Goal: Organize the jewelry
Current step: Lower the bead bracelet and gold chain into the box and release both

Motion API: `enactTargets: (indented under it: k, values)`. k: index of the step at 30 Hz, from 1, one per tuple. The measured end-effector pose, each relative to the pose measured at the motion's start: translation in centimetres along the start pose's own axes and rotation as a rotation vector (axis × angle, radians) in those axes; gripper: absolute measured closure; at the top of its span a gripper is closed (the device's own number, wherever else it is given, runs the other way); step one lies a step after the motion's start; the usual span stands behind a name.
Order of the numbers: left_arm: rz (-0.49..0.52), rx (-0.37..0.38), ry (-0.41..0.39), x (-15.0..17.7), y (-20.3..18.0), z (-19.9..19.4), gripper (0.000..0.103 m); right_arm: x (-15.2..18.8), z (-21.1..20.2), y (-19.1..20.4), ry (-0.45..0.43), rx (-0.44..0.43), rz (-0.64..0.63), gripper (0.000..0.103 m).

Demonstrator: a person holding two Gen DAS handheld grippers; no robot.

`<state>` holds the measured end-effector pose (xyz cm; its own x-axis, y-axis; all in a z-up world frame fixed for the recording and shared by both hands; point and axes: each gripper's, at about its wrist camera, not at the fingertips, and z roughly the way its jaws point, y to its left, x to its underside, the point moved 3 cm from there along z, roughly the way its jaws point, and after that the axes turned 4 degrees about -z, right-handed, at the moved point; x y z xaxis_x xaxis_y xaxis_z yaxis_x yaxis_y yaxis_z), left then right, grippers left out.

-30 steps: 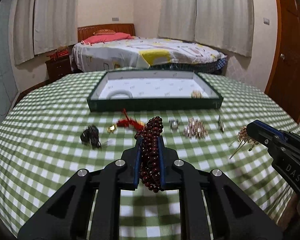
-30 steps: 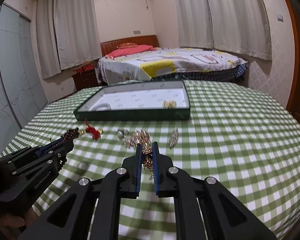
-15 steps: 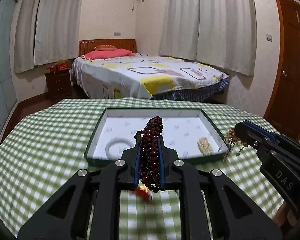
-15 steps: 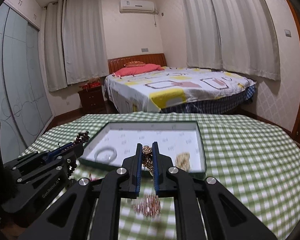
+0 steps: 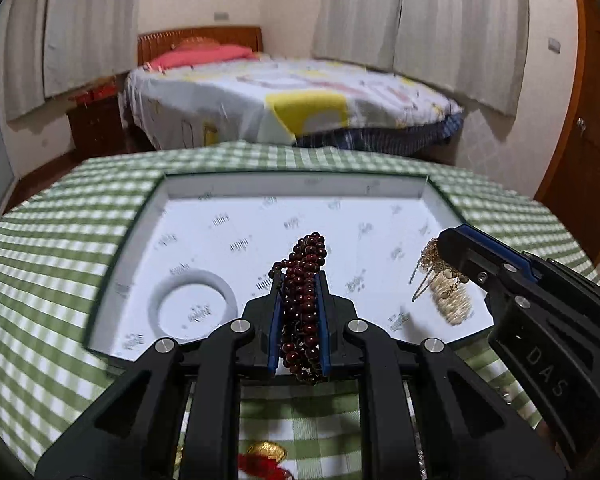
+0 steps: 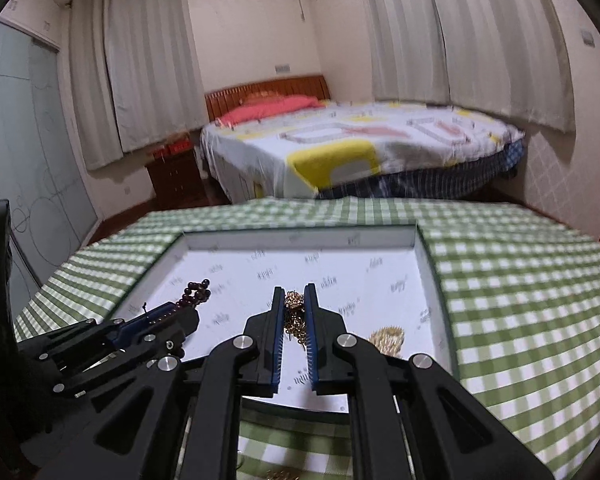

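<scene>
Now we have both grippers out over the tray, where a second ago they hung back over the loose jewelry on the checked cloth. Our left gripper (image 5: 299,280) is clamped on the dark red bead bracelet (image 5: 303,300), whose strands stand up past the fingertips and hang down behind them. Just beyond and below those tips lies the white floor of the green-edged tray (image 5: 292,182), with a white bangle (image 5: 192,304) resting on it ahead and to the left. Off to the right, our right gripper (image 6: 294,300) is closed on a tangle of gold chain (image 6: 294,312), and a small gold piece (image 6: 386,340) already lies on the tray floor just right of and below its fingers. The pieces that sat in front of us earlier have dropped out of the forward view; only a red and gold ornament (image 5: 262,460) shows on the tablecloth (image 5: 40,280) beneath the left gripper, near its base. We judge the carry to be nearly done: both loads are over open tray floor, well apart from each other and from the bangle, so the next thing is to lower and let go. The dangling chain ends could snag on the fingers as they part, and the beads may spill wider than we expect.
</scene>
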<state>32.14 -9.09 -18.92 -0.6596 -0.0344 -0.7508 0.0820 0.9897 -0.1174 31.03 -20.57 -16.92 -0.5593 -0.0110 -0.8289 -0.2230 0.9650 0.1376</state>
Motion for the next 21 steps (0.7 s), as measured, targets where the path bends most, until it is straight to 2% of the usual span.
enactTargets:
  k: [9, 14, 18, 21]
  values:
    - [-0.001, 0.008, 0.115, 0.9, -0.1, 3.1, 0.087, 1.0, 2.4, -0.7, 0.133, -0.013, 0.024, 0.093]
    - [-0.017, 0.016, 0.138, 1.0, 0.2, 3.5, 0.078, 1.2, 2.9, -1.1, 0.16, -0.018, 0.028, 0.091]
    - [-0.007, 0.017, 0.142, 1.0, 0.0, 3.5, 0.071, 1.2, 3.0, -1.2, 0.162, -0.014, 0.03, 0.08]
    - [-0.013, 0.013, 0.14, 1.0, 0.2, 3.5, 0.063, 1.3, 2.9, -1.5, 0.16, -0.011, 0.037, 0.08]
